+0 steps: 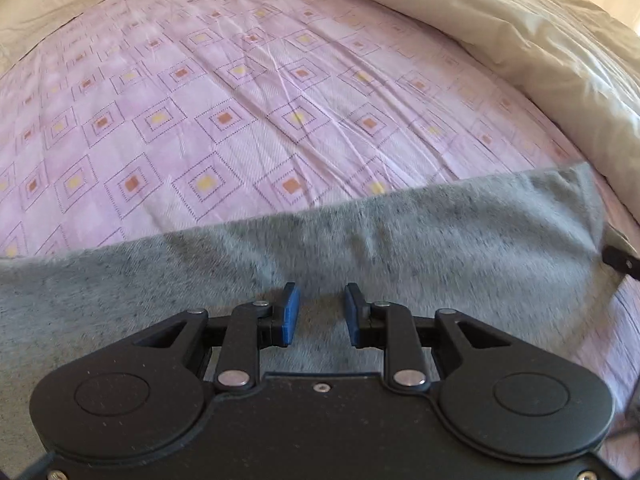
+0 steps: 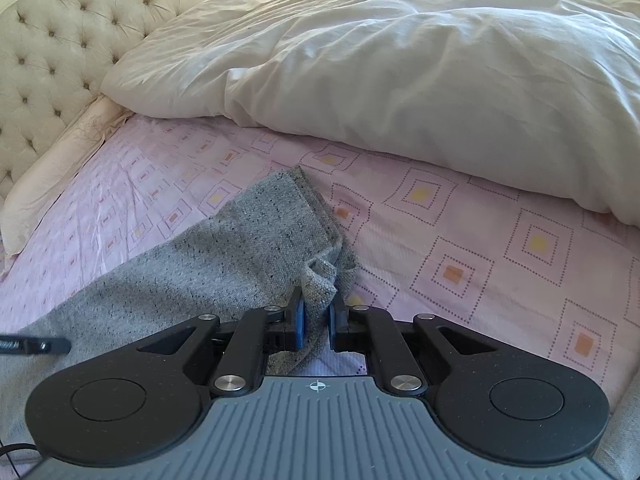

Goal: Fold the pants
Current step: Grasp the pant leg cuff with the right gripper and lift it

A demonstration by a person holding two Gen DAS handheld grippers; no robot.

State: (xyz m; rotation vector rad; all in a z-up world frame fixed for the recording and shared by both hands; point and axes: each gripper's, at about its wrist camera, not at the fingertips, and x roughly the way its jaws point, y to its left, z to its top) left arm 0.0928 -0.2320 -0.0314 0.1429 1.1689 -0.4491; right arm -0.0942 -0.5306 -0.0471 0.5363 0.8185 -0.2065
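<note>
Pink bedsheet (image 1: 248,92) printed with dotted squares and small yellow and orange centres covers the bed, with a cream duvet (image 2: 400,64) heaped along one side and a tufted cream headboard (image 2: 52,52) behind it.

On the sheet lie the pants (image 2: 224,248), a grey knit flecked with dark specks, soft and slightly fuzzy. In the right wrist view one leg end lies doubled, with layered edges showing at its far corner, and a small bunched fold of the fabric stands up at the near edge. The right gripper (image 2: 316,316) has its jaws clamped on that bunched fold; the blue pads press the cloth from both sides.

In the left wrist view the pants run as a broad grey band across the lower part of the picture, their far edge fairly straight against the pink sheet. The left gripper (image 1: 322,308) points down over this band with its jaws apart, and nothing is gripped between the blue pads; grey cloth shows through the gap below them.

Much of the garment is hidden under the gripper bodies, so waistband and full outline cannot be made out. The left wrist view is smeared with motion blur, which softens the knit texture. A dark piece at that view's right edge is cut off and too small to identify.
</note>
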